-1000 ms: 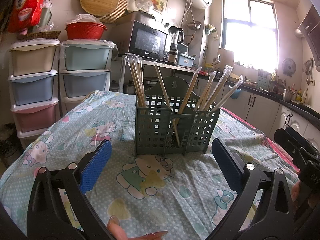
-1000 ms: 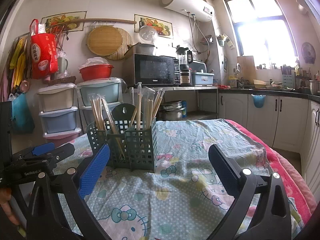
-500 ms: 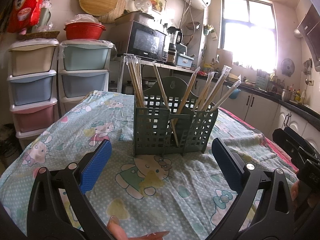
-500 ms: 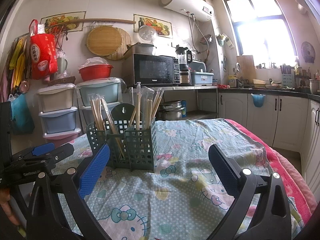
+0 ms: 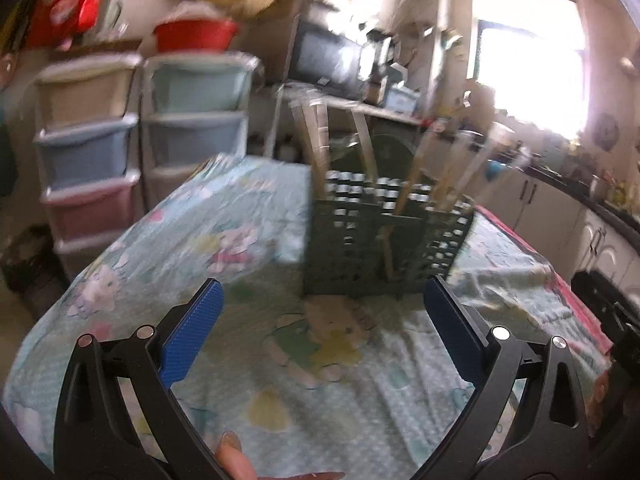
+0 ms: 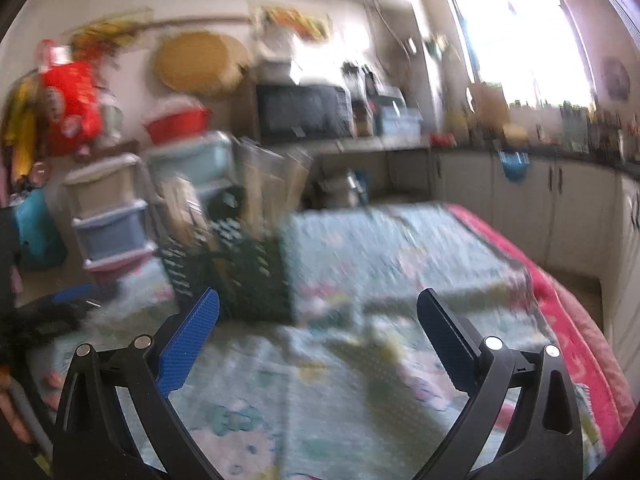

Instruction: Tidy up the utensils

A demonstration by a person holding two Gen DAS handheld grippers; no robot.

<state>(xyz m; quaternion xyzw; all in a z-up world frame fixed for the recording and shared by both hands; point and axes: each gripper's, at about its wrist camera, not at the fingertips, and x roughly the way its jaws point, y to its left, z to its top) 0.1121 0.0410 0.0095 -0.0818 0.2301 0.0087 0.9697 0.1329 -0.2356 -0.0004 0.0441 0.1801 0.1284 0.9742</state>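
Observation:
A green slatted utensil caddy (image 5: 376, 240) stands on the table with several wrapped chopsticks (image 5: 316, 140) upright in its compartments. It also shows in the right wrist view (image 6: 236, 272), left of centre. My left gripper (image 5: 320, 320) is open and empty, just short of the caddy. My right gripper (image 6: 318, 324) is open and empty, to the right of the caddy. Both views are blurred by motion. The other gripper shows at the right edge of the left view (image 5: 608, 312) and at the left edge of the right view (image 6: 60, 308).
A Hello Kitty cloth (image 5: 240, 240) covers the table, with a pink edge (image 6: 568, 304) at the right. Plastic drawer stacks (image 5: 88, 152) stand behind the table at the left. A microwave (image 6: 304, 112) and kitchen counter (image 6: 540, 152) lie beyond.
Both cameras have begun moving fast, so both views are now blurred. The caddy has shifted right in the left view. Both grippers stay open.

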